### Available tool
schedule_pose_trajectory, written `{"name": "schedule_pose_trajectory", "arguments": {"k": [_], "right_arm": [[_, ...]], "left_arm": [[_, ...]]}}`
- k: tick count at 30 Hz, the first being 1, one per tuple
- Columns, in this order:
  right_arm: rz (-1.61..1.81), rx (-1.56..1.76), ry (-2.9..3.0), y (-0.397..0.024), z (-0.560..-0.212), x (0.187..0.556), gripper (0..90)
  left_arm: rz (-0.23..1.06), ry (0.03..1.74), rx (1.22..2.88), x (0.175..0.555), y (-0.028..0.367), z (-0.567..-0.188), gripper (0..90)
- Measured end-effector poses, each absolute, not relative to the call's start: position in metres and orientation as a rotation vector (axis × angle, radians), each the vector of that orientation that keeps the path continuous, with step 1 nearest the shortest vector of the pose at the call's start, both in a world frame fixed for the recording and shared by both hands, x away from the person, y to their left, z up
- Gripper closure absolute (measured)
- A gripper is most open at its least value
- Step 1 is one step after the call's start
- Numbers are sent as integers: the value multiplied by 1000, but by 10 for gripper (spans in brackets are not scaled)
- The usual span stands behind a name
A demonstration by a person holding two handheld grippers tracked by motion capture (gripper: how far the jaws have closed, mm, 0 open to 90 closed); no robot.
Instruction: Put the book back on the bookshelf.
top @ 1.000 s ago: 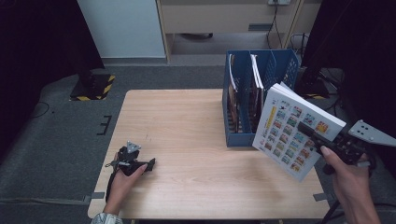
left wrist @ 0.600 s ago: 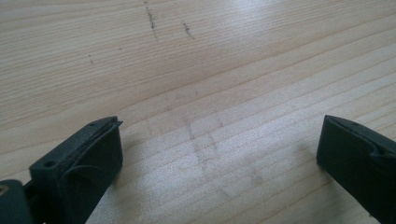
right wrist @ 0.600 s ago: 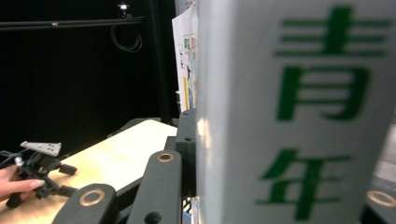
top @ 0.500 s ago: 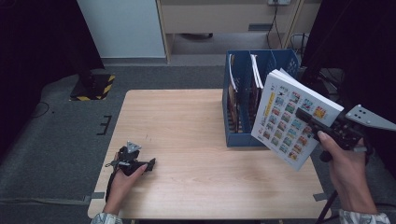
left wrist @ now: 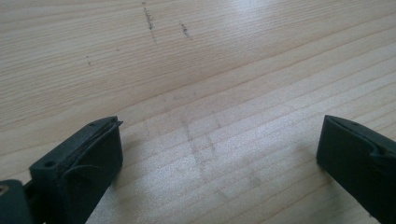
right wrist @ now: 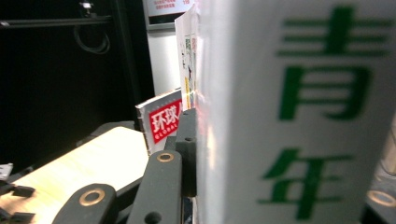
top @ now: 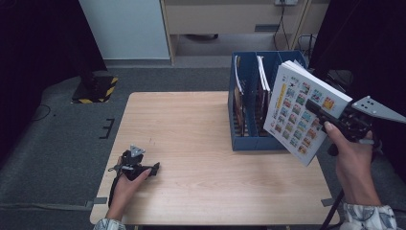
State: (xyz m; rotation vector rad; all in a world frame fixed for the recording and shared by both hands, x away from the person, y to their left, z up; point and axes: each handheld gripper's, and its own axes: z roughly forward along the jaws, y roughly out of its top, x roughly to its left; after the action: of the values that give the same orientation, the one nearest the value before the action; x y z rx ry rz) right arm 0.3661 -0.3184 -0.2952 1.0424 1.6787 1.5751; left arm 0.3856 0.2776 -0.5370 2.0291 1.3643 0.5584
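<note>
We note the right gripper clamped on a thick white book, one jaw pressed flat against its cover in the right gripper view, the other hidden behind the book. The book hangs tilted in the air off the table's right edge, just beside the blue file rack, its cover of small coloured pictures facing the rack. The rack stands at the table's far right corner with magazines upright in its slots; a red-titled one shows past the jaw. The left gripper lies on the table near the near left corner, hand resting on it. Its jaws stand wide apart over bare wood, holding nothing.
</note>
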Motion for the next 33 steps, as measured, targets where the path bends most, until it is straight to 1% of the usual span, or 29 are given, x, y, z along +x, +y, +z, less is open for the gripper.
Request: {"name": "schedule_pose_trajectory", "arguments": {"k": [15, 24, 33], "right_arm": [[1453, 1093, 1614, -328, -296, 376, 740], [1394, 1149, 1568, -329, -301, 396, 740], [1376, 1167, 1541, -326, -297, 420, 740]], "left_arm": [[560, 1366, 2027, 386, 277, -537, 0], [560, 1368, 2027, 386, 276, -537, 0], [558, 1361, 2030, 386, 276, -537, 0]]}}
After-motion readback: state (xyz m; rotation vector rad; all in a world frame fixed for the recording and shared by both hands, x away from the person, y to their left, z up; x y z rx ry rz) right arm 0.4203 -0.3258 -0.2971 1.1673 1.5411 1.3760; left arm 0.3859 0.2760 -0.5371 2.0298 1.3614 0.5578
